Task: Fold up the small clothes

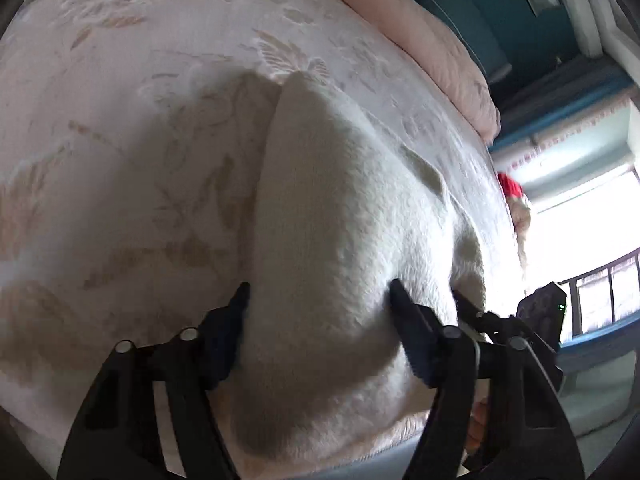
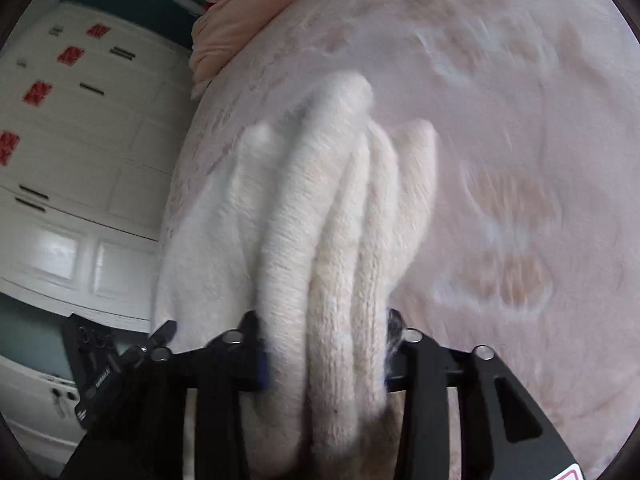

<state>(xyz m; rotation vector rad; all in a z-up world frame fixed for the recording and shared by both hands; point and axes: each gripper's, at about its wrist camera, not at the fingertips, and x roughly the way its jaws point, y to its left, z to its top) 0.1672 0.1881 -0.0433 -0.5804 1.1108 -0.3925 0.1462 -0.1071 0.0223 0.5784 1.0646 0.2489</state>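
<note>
the left gripper (image 1: pixel 320 292) has matte black angular fingers with dark blue pads and round silver screw heads along the linkage. the right gripper (image 2: pixel 320 320) matches: black fingers, blue pads, silver screws, a red-edged label at its base.

Your daylight comes from the window (image 1: pixel 580 236), which blows out to pure white glare on the left wrist view's right side. The white knit garment (image 1: pixel 340 240) throws a soft shadow on the bedspread (image 1: pixel 120 160) to its left. Your right wrist view is motion-smeared, the bedspread pattern (image 2: pixel 508 220) streaked. Both fisheye frames bend hard at their dark, vignetted corners.
</note>
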